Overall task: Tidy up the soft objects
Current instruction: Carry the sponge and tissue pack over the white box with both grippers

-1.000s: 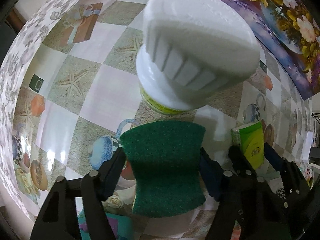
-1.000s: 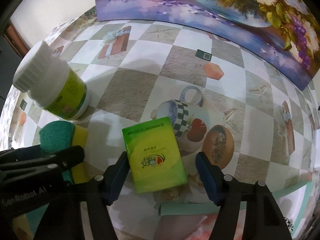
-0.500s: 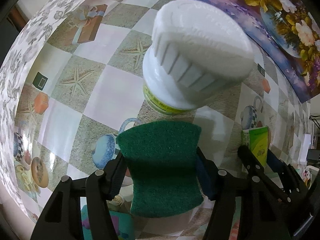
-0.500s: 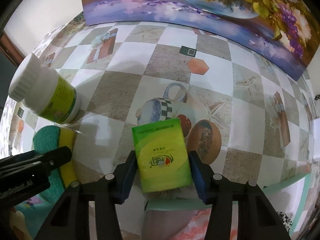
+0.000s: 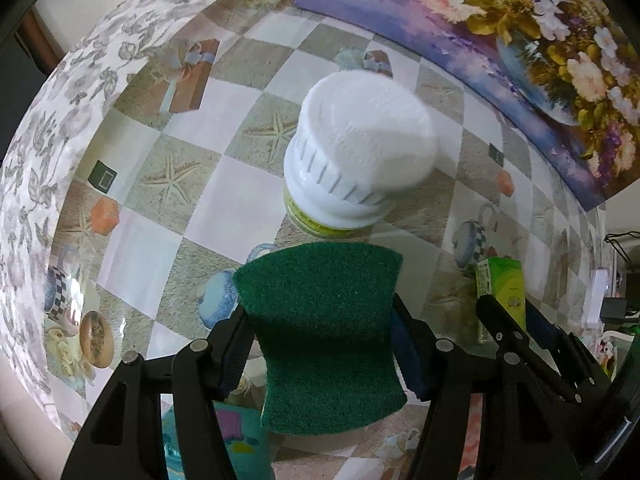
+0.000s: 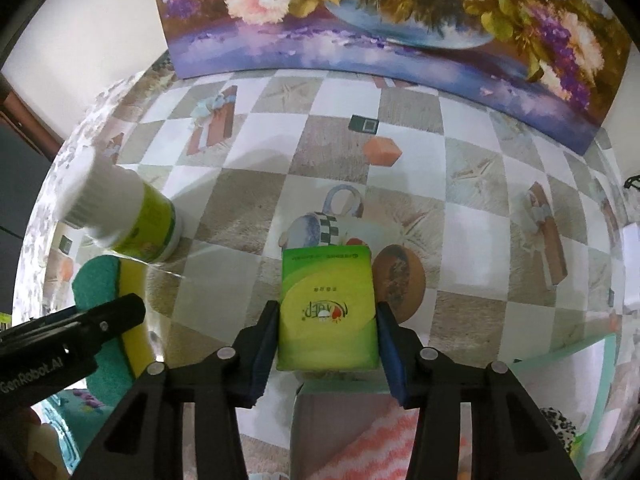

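A green scouring sponge (image 5: 324, 304) with a yellow underside (image 6: 134, 284) hangs above the table, and my left gripper (image 5: 320, 332) is shut on it. A green tissue pack (image 6: 326, 280) sits between the blue pads of my right gripper (image 6: 327, 316); its jaws are still closing, and the pads press on both sides of the pack. In the left wrist view the pack (image 5: 502, 288) shows at the right edge. The left gripper's finger (image 6: 80, 324) reaches in at the left of the right wrist view.
A white-capped bottle (image 5: 360, 152) with a green label (image 6: 148, 228) stands just beyond the sponge. A flower painting (image 6: 400, 40) leans along the table's back edge. A pink striped cloth (image 6: 380, 440) and a teal rim (image 6: 580, 352) lie near the front.
The right jaws have closed onto the tissue pack and it has come up off the table. The left gripper has risen with the sponge, so the bottle looks smaller.
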`<state>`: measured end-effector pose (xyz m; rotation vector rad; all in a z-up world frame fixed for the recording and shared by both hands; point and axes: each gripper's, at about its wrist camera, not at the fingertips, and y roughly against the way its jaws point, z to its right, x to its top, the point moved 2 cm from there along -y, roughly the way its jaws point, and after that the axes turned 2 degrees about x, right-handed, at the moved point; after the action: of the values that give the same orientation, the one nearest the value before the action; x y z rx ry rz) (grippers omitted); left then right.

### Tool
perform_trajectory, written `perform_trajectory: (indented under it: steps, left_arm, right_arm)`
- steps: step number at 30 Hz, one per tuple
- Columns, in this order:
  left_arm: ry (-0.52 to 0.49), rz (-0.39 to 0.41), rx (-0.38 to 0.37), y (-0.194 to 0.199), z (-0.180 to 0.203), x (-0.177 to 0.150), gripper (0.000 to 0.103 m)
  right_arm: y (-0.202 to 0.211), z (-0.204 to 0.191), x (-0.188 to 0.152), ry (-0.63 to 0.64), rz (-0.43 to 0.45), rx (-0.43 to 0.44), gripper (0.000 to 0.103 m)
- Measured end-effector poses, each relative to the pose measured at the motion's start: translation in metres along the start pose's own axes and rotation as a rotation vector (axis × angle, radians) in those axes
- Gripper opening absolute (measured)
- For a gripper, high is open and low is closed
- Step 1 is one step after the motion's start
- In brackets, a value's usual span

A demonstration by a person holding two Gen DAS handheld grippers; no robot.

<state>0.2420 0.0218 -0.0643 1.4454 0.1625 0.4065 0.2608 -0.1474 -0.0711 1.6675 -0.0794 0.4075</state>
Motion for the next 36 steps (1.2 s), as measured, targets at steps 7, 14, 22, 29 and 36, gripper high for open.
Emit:
perform_trajectory:
  steps: [7,14,22,29,36]
  left_arm:
    - [0.002,0.016,-0.015,0.021,-0.002,-0.005,0.065]
    - [-0.003,0.046,-0.042,0.049,-0.001,-0.016,0.065]
    - [-0.038,0.106,-0.074,0.082,0.021,-0.038,0.065]
    - [-0.090,0.133,-0.086,0.101,0.034,-0.065,0.065]
    - [-0.139,0.154,-0.106,0.116,0.043,-0.092,0.065]
  right_arm:
    - [0.018,-0.003,-0.008,-0.015,0.014,0.005,0.050]
    - [0.047,-0.009,-0.008,-0.020,0.053,0.013,0.050]
    - [0.093,-0.004,-0.030,-0.039,0.109,-0.001,0.050]
    - [0.122,0.007,-0.055,-0.111,0.146,0.035,0.050]
    - [0.144,0.015,-0.084,-0.162,0.180,0.026,0.050]
